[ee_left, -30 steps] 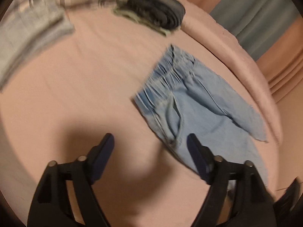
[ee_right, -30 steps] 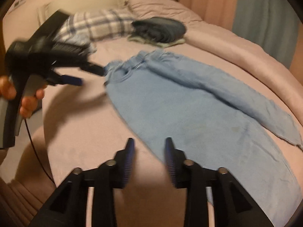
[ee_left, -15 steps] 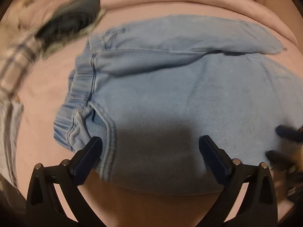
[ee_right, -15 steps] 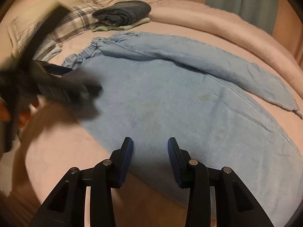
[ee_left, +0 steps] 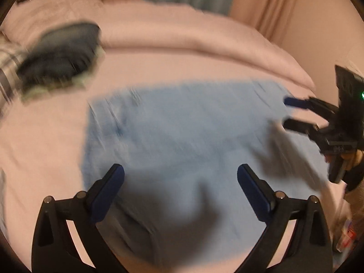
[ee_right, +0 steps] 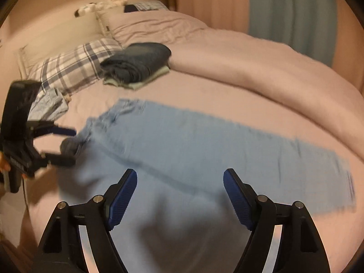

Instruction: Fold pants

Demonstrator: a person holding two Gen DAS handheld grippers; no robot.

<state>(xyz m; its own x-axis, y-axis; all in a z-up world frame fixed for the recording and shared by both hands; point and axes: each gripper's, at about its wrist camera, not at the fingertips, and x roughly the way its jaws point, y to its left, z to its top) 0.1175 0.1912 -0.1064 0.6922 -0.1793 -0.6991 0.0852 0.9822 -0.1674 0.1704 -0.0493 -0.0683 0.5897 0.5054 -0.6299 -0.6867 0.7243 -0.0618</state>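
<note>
Left wrist view: left tool [ee_left: 180, 183] spread wide, holding nothing, poised over the waist end of the pants [ee_left: 182, 134]. Pale blue denim lying flat on the bed [ee_left: 45, 150], leg on leg by the look of it, waistband toward the left of the frame. Right tool [ee_left: 284, 111] at the right edge, hand [ee_left: 351, 159] behind it, fingers parted above the leg end, nothing between them. Folded clothes [ee_left: 59, 54] stacked well apart from the pants, near the plaid pillow [ee_left: 6, 68]. Heavy motion blur throughout.

Right wrist view: right tool [ee_right: 180, 190] also wide open and empty, hanging over the near edge of the pants [ee_right: 204, 145]. Garment running across the bed [ee_right: 227, 86] from waistband at left to hems at right. Left tool [ee_right: 62, 145] low beside the waistband, fingers apart, contact with cloth impossible to judge through the blur. Dark folded clothes [ee_right: 138, 61] beyond, next to the plaid pillow [ee_right: 72, 66], with the duvet [ee_right: 261, 61] rolled back along the far side.

Likely next: a pinch at each end for the crosswise fold. Risk of catching only the top layer, letting the lower leg slide and skew the fold. Risk, too, of pinching the bedsheet along with the denim, given soft bedding underneath.
</note>
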